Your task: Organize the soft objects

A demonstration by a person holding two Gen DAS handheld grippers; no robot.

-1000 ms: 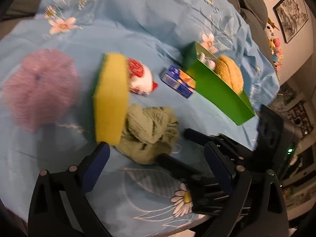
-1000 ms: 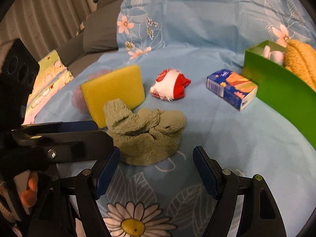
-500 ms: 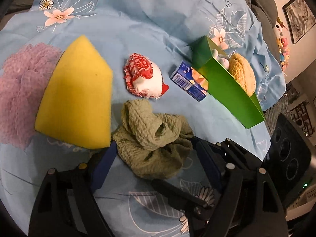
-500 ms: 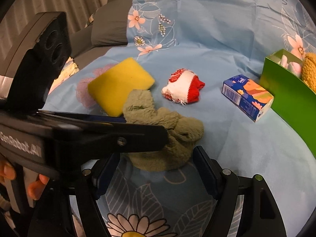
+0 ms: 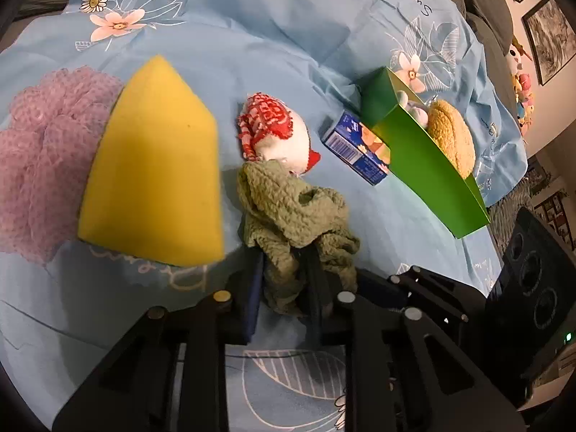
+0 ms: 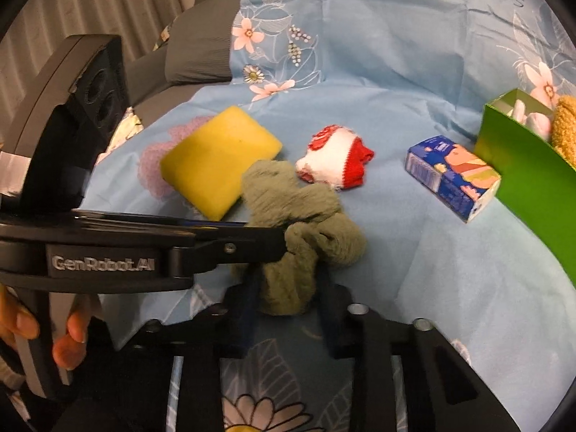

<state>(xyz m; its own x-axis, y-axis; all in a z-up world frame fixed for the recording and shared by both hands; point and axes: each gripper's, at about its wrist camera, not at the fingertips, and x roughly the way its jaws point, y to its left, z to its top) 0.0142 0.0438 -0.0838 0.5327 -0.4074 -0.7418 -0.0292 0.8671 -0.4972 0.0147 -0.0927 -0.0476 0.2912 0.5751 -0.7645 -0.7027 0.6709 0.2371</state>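
Green knitted cloth (image 5: 295, 212): crumpled heap on the blue flowered bedsheet (image 5: 252, 36), seen first from the left wrist. Left gripper (image 5: 284, 280): jaws closing, nearly together, pads pinching the near folds of the cloth. Yellow sponge (image 5: 154, 187): just left of the cloth, partly over a purple mesh pouf (image 5: 46, 151). Red-and-white sock ball (image 5: 277, 133): touching the cloth's far edge. Blue tissue pack (image 5: 356, 151): lying against the green box (image 5: 432, 176), which holds a tan fuzzy item (image 5: 450, 136) and something pale at its far end. Right gripper's black body: low right in this view, its tips hidden behind the cloth.

Right wrist view. Cloth (image 6: 298, 216): centre foreground, bunched. Right gripper (image 6: 288, 295): jaws closing on the near lump of the cloth, fabric squeezed between them. Left gripper (image 6: 277, 244): reaching in from the left, its tip buried in the cloth's upper folds. Person's fingers (image 6: 68, 338): wrapped round the left gripper's handle, bottom left. Sponge (image 6: 219, 158), sock ball (image 6: 334, 158), tissue pack (image 6: 453, 176) and box (image 6: 532, 180): ranged behind the cloth, left to right.
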